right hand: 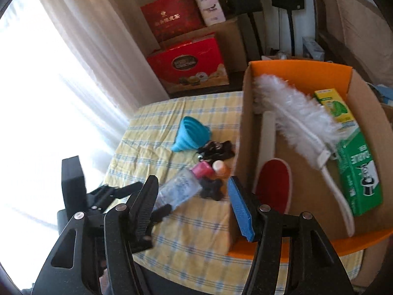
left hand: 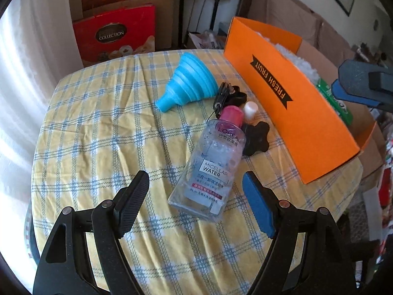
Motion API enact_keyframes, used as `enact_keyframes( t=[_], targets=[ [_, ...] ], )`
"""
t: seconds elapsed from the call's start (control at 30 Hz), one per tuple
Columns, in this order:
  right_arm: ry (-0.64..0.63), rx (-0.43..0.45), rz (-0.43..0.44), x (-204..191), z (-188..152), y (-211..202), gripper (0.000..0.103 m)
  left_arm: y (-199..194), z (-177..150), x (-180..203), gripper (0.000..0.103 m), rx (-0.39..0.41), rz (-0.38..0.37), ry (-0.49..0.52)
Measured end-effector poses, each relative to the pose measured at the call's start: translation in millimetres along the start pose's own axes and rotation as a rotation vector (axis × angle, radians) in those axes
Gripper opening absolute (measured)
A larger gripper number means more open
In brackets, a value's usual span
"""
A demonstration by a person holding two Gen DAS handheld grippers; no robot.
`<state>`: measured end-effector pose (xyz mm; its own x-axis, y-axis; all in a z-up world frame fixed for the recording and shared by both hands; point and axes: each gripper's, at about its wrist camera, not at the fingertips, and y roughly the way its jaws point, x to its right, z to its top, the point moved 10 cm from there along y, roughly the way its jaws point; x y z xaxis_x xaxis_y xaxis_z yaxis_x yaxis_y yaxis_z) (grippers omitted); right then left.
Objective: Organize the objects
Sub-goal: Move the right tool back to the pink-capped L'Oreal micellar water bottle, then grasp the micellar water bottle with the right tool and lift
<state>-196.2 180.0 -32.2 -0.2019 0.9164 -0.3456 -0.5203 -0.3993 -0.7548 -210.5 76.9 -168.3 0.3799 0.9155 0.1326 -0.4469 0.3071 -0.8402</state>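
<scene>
Inside, the orange box [right hand: 302,73] holds a duster [right hand: 294,118]; the left gripper [left hand: 194,199] and right gripper [right hand: 192,206] gape empty.

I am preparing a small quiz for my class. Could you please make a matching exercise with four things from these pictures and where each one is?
Things:
1. micellar water bottle
2. white feather duster
3. blue funnel
4. red gift box

Places:
a. inside the orange box
b. behind the table
c. lying between the open left tongs
d. on the cloth, near the far edge

Pairs: 1-c, 2-a, 3-d, 4-b
</scene>
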Motion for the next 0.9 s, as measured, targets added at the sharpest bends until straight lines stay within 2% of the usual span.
enact_keyframes(
  t=[0.27,0.37,0.5,0.57,0.77,0.9],
  targets=[
    [-0.021,-0.007,-0.010,-10,-1,13,0.060,14,12,12,0.074,-0.007,0.002,0.054],
    [-0.021,-0.008,-0.008,-12,-2,15,0.060,22,8,15,0.056,-0.039,-0.007,0.061],
    [-0.025,-0.018,-0.012,-13,-5,19,0.060,23,4,16,0.051,-0.037,-0.015,0.057],
    [-0.024,-0.024,-0.013,-13,-7,22,0.060,21,1,13,0.049,-0.036,-0.029,0.031],
    [-0.039,-0.043,-0.017,-22,-18,29,0.060,7,-16,-11,0.047,-0.041,-0.075,-0.130],
    [-0.064,-0.056,-0.018,-32,-28,35,0.060,-5,-31,-22,0.047,-0.033,-0.088,-0.181]
  ],
)
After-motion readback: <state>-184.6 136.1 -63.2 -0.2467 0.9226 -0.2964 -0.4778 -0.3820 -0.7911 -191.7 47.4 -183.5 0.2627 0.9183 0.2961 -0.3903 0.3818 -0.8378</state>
